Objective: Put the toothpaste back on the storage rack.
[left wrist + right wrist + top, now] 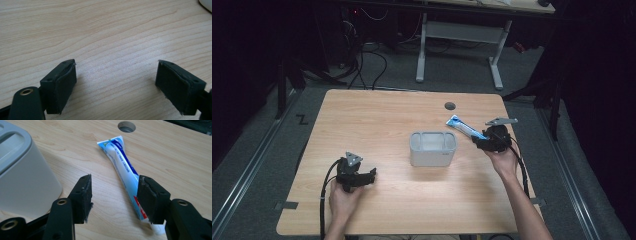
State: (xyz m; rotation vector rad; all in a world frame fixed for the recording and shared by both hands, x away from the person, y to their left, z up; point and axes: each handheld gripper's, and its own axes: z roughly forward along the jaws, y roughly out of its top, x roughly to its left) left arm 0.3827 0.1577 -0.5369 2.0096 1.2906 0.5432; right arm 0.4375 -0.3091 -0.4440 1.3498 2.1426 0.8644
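at the lower left of the high view the left gripper [371, 176] rests on the wooden table [377, 115], its jaws spread over bare wood. in the centre stands a grey container [433, 148]. right of it lies the toothpaste tube [466, 128], long axis slanting from upper left (flat crimped end) down to lower right. the right gripper [478, 142] sits at that lower end, jaws apart, not pinching; in the right gripper view the tube [122, 163] passes just beside the right-hand jaw.

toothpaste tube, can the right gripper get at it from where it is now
Probably yes. The right gripper sits right at the toothpaste tube, jaws open, with the tube lying flat on the table along the inner face of one jaw. Nothing stands between them; the grey container sits off to the side.
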